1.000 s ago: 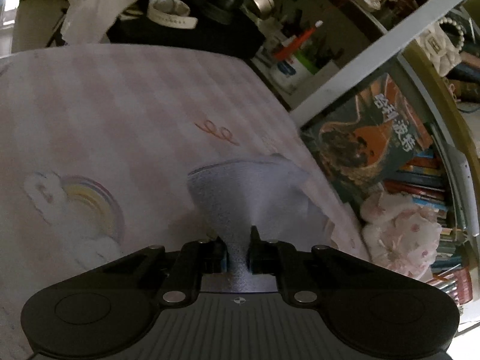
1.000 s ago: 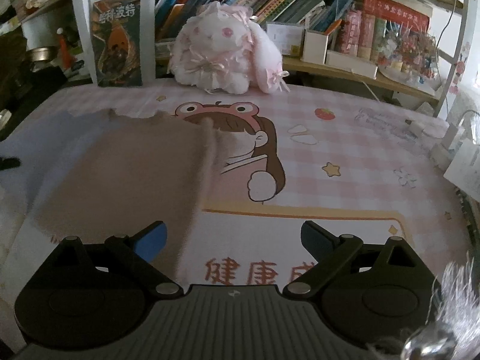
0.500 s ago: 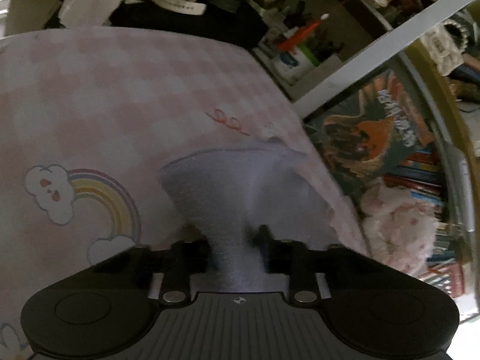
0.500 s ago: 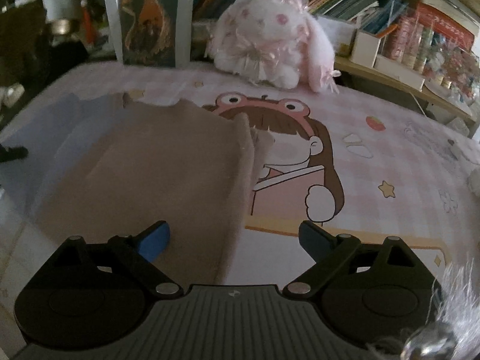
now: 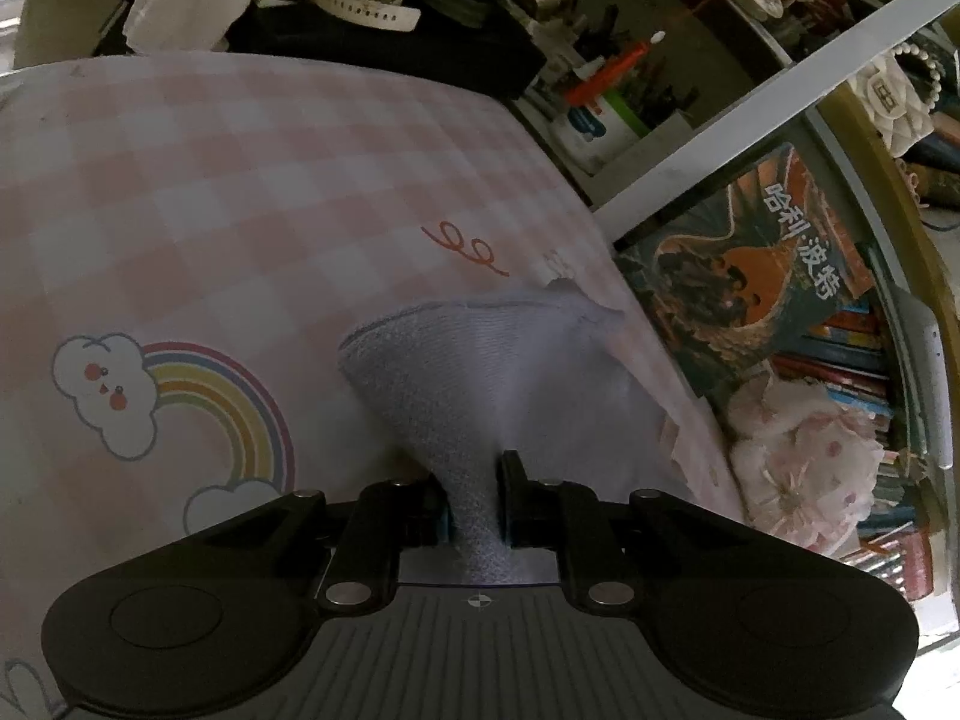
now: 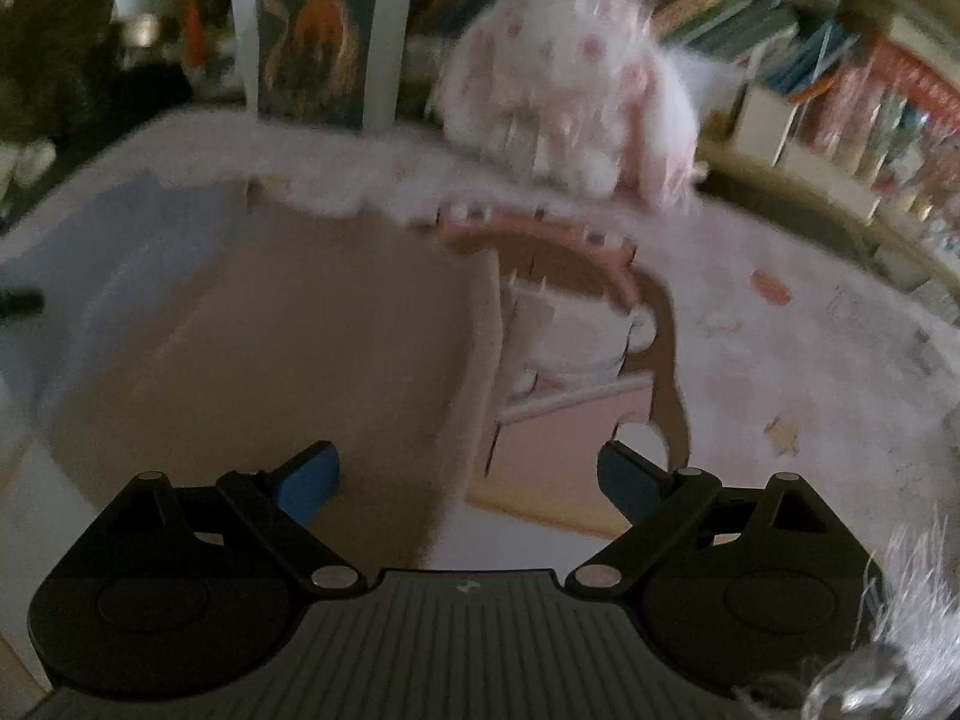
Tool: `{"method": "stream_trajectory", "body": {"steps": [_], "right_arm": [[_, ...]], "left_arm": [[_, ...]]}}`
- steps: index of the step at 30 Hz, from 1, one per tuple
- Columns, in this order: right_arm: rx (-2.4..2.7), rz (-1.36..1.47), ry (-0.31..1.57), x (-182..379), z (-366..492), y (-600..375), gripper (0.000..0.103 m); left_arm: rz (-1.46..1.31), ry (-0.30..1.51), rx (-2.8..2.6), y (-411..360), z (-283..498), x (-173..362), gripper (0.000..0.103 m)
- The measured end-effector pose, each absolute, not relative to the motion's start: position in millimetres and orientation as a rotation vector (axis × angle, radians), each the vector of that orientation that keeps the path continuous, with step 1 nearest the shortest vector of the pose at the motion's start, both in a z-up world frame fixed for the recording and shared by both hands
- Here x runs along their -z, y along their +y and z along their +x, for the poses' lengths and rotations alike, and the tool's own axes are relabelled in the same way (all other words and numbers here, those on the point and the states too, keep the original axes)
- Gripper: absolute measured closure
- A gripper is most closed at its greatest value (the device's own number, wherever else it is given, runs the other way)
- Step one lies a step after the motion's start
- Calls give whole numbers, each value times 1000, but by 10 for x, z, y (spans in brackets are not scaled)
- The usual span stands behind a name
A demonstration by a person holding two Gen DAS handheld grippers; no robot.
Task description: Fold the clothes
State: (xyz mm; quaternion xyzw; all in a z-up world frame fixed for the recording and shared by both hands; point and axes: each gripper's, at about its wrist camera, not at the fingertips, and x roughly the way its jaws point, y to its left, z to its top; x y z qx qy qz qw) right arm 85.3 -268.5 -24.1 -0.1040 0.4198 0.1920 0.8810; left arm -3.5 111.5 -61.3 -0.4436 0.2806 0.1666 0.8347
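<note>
A pale lavender cloth [image 5: 498, 372] lies on the pink checked mat [image 5: 240, 192]. My left gripper [image 5: 474, 501] is shut on its near corner, which is pulled up into a cone between the jaws. In the right wrist view the same lavender cloth [image 6: 120, 240] shows at the left, under a tan cloth [image 6: 288, 348] that lies flat with its right edge folded. My right gripper [image 6: 468, 474] is open and empty, low over the tan cloth's near right edge. The right view is motion-blurred.
A pink-and-white plush rabbit [image 6: 576, 96] sits at the mat's far edge before a bookshelf [image 6: 840, 78]. An upright book [image 5: 750, 276] and a white shelf post [image 5: 768, 114] stand beside the mat. Dark clutter [image 5: 372, 18] lies beyond the far side.
My left gripper has kept its hold on the lavender cloth and shifted slightly over the mat. My right gripper has moved forward and left over the tan cloth, still open.
</note>
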Motion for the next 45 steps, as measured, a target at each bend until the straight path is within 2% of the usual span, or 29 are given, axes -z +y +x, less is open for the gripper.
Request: {"method": "stream_trajectory", "body": {"steps": [5, 10, 17, 20, 22, 24, 25, 28, 29, 30, 32, 38, 42, 45], "right_arm": [[-471, -218, 892, 334, 929, -2753, 8], [-531, -241, 871, 363, 950, -2779, 7], [-592, -221, 866, 394, 1002, -2844, 6], [-615, -216, 863, 405, 1020, -2860, 6], [-628, -211, 863, 409, 1035, -2873, 6], [-641, -206, 864, 409, 1050, -2888, 6], [-647, -206, 865, 405, 1054, -2898, 6], [-668, -244, 856, 378, 1034, -2934, 7], [-672, -274, 838, 366, 1018, -2965, 6], [-680, -275, 831, 349, 1019, -3017, 6], [-689, -244, 837, 312, 1035, -3158, 7], [-662, -137, 826, 157, 988, -3564, 7], [-666, 39, 825, -24, 1020, -3714, 9], [-707, 236, 840, -156, 1099, -3717, 9]], "left_arm": [[-884, 597, -392, 1005, 6, 467, 91], [-733, 512, -359, 641, 2, 9, 92], [-287, 460, -227, -370, 78, -597, 93], [-106, 477, -161, -892, 118, -652, 92], [15, 520, -105, -1261, 147, -581, 87], [180, 603, -34, -1647, 189, -377, 74], [259, 646, -2, -1822, 210, -263, 71], [424, 732, 16, -2103, 232, 49, 70], [426, 744, 20, -2102, 232, 59, 65], [428, 756, 25, -2102, 233, 69, 54], [404, 761, 53, -2072, 190, 38, 43], [294, 722, 158, -1983, -85, -154, 42], [143, 645, 168, -1762, -232, -405, 26], [8, 605, 89, -1449, -191, -497, 25]]}}
